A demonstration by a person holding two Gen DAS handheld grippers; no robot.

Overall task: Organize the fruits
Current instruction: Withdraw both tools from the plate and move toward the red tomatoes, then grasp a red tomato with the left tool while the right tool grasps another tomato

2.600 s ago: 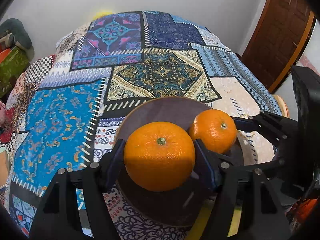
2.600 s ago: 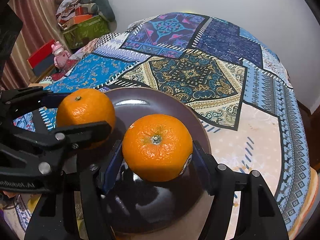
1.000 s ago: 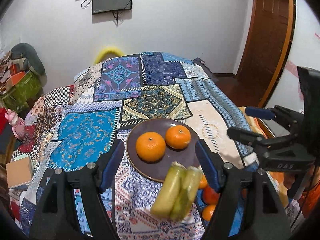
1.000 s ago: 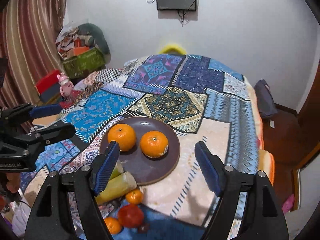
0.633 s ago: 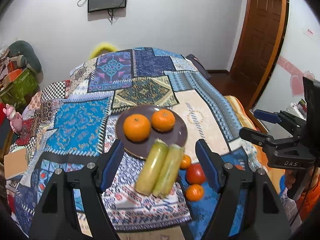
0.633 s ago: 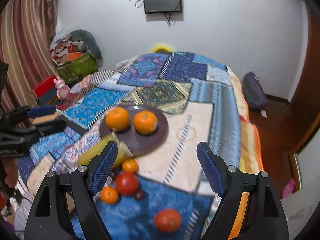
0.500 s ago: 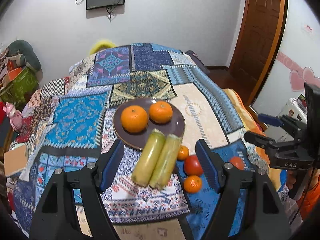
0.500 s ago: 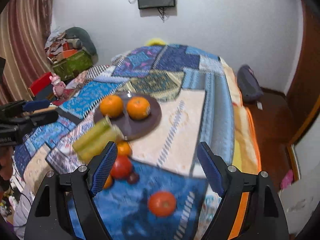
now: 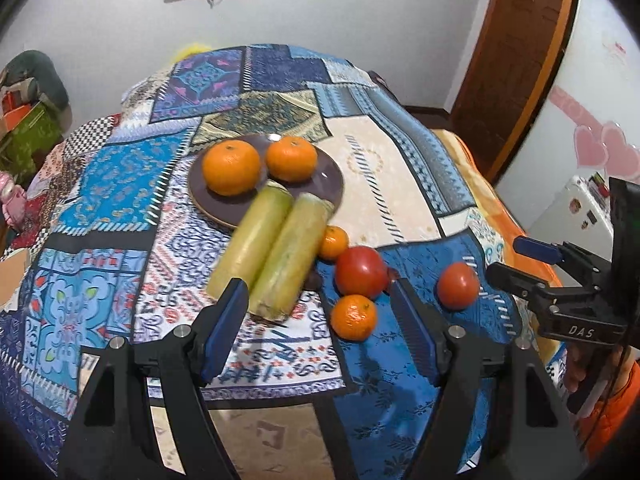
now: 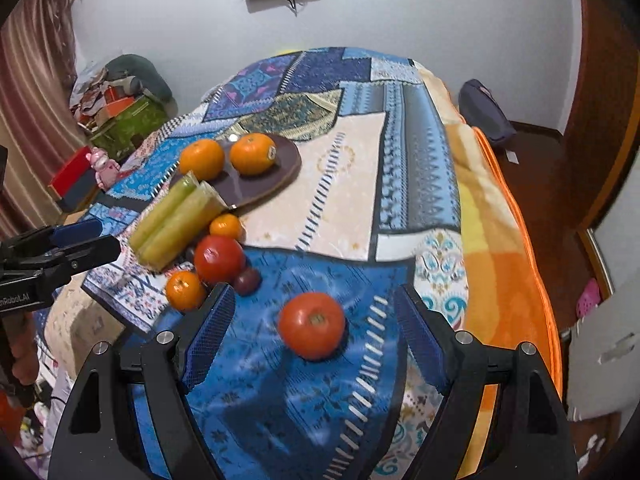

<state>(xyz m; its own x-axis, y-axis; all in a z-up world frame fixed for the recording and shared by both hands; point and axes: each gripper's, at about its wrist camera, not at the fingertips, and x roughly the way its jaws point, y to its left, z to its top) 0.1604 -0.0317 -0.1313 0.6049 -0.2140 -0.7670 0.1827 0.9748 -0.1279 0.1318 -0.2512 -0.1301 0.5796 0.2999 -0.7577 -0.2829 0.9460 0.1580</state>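
A brown plate [image 9: 332, 184] on the patchwork bedspread carries two large oranges [image 9: 231, 167] [image 9: 291, 159]. Two yellow-green stalks [image 9: 280, 256] lean on its near rim. Nearer me lie a small mandarin [image 9: 333, 243], a tomato [image 9: 361, 267] and another small orange [image 9: 353, 317]. My left gripper [image 9: 316, 300] hovers open and empty above this group. A second tomato [image 10: 312, 326] lies apart on the blue cloth. Above it my right gripper [image 10: 314, 296] stands open, its blue pads [image 10: 208, 326] clear of the fruit. A small dark fruit [image 10: 247, 280] sits by the first tomato [image 10: 219, 258].
The bed's near edge runs just below the fruit, with an orange blanket [image 10: 504, 264] along its right side. A wooden door [image 9: 516, 52] and a white cabinet [image 9: 576, 208] stand to the right. Boxes and a toy [image 10: 104, 164] clutter the floor on the left.
Both grippers have let go of the oranges, which now rest on the plate, and have drawn back. They have since sunk toward the near fruit; the right one swung over the lone tomato.
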